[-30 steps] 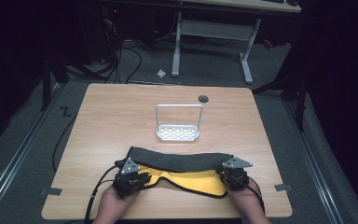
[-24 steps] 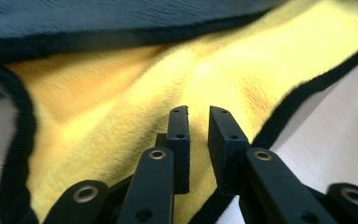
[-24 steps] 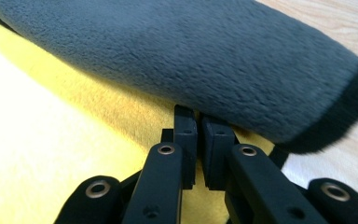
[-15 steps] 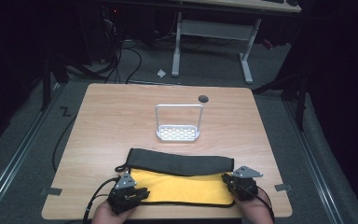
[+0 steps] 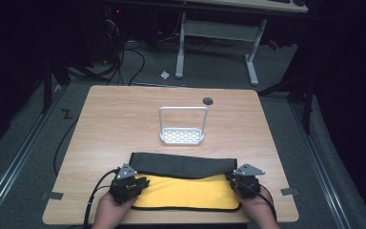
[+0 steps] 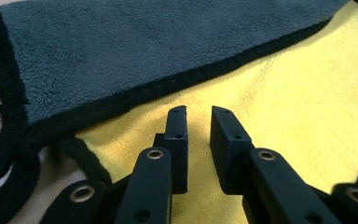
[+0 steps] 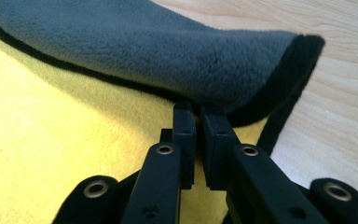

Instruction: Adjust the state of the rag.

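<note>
A cloth (image 5: pixel 186 191), yellow on one face and dark grey on the other with a black hem, lies flat at the near edge of the table (image 5: pixel 124 114). Its long axis runs from side to side across the table, parallel to the near edge. The far strip is folded back over the yellow, so a dark grey band (image 5: pixel 183 164) runs along the far side from end to end, with the yellow face open toward the person.

The left gripper (image 6: pixel 198 121) sits at the cloth's left end, over the yellow face just short of the grey fold. Its jaws stand a little apart with nothing between them; yellow cloth shows through the gap. The right gripper (image 7: pixel 198 112) sits at the right end, its tips tucked under the raised corner of the grey fold. Its jaws are nearly together, and whether they pinch the hem there I cannot tell, since the fold hides the tips.

Beyond the cloth, near the middle of the table and well apart from it, stands a small white rack (image 5: pixel 182 136) with an upright handle loop. A round dark hole (image 5: pixel 208 100) sits near the far edge. Nothing lies between the cloth and the rack.
</note>
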`<state>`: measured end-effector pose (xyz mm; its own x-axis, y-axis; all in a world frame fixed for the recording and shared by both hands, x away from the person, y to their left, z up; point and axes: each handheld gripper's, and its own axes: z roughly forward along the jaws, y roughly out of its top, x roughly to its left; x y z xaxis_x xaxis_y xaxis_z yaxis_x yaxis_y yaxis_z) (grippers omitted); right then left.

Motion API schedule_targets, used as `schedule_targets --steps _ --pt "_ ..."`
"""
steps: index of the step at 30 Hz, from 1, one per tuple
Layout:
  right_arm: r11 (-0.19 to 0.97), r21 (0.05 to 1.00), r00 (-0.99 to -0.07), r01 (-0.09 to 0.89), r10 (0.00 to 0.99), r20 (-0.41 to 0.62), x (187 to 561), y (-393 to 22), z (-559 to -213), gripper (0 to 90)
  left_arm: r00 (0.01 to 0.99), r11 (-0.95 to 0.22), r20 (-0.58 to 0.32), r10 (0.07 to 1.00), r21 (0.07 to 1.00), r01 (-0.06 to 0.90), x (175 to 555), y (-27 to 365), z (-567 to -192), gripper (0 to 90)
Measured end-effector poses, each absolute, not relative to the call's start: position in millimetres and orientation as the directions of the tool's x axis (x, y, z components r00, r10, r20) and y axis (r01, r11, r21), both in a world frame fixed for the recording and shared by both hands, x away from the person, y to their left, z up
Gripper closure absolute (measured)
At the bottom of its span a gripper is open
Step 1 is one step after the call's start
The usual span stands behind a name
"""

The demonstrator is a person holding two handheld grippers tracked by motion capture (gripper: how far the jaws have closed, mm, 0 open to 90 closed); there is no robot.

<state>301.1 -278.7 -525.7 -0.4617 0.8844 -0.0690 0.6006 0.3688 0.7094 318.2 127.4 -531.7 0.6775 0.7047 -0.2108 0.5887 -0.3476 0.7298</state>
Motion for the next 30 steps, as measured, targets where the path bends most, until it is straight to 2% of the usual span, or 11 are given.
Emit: schedule_targets --steps 6,15,19,21,23,24,25,27,30 --pt "0.376 0.7 -0.479 0.607 0.876 -0.056 283.1 -280.7 -523.9 85.1 0.708 -0.39 -0.213 0.674 0.71 0.586 293.8 128.9 -529.0 76.9" --pt "0.365 0.705 -0.476 0.608 0.878 -0.045 285.8 -282.5 -522.9 83.8 0.676 -0.339 -0.21 0.706 0.738 0.583 302.4 139.6 -526.6 72.9" --pt "0.333 0.725 -0.454 0.602 0.89 -0.032 284.6 -287.4 -518.6 81.0 0.632 -0.28 -0.216 0.745 0.759 0.588 306.2 156.2 -521.7 68.1" --pt "0.322 0.736 -0.446 0.596 0.894 -0.03 284.2 -290.9 -516.6 78.3 0.607 -0.249 -0.214 0.765 0.771 0.586 307.7 165.9 -518.4 62.1" --pt "0.294 0.747 -0.425 0.596 0.905 -0.017 284.5 -296.5 -514.4 71.4 0.568 -0.213 -0.208 0.796 0.783 0.585 311.6 177.5 -517.5 57.4" --pt "0.286 0.751 -0.417 0.596 0.909 -0.015 285.2 -297.9 -514.2 67.4 0.568 -0.213 -0.208 0.796 0.783 0.585 311.6 177.5 -517.5 54.3" --pt "0.286 0.751 -0.417 0.596 0.909 -0.015 285.2 -297.9 -514.2 67.4 0.561 -0.199 -0.215 0.8 0.786 0.585 313.2 180.6 -517.6 54.3" --pt "0.274 0.759 -0.405 0.591 0.914 -0.015 287.4 -300.1 -514.5 59.8 0.557 -0.191 -0.228 0.798 0.782 0.593 318.1 184.3 -520.2 47.5" --pt "0.268 0.76 -0.41 0.592 0.912 -0.003 288.9 -299.2 -515.8 59.9 0.561 -0.2 -0.25 0.789 0.759 0.62 322.5 182.6 -525.6 44.7"
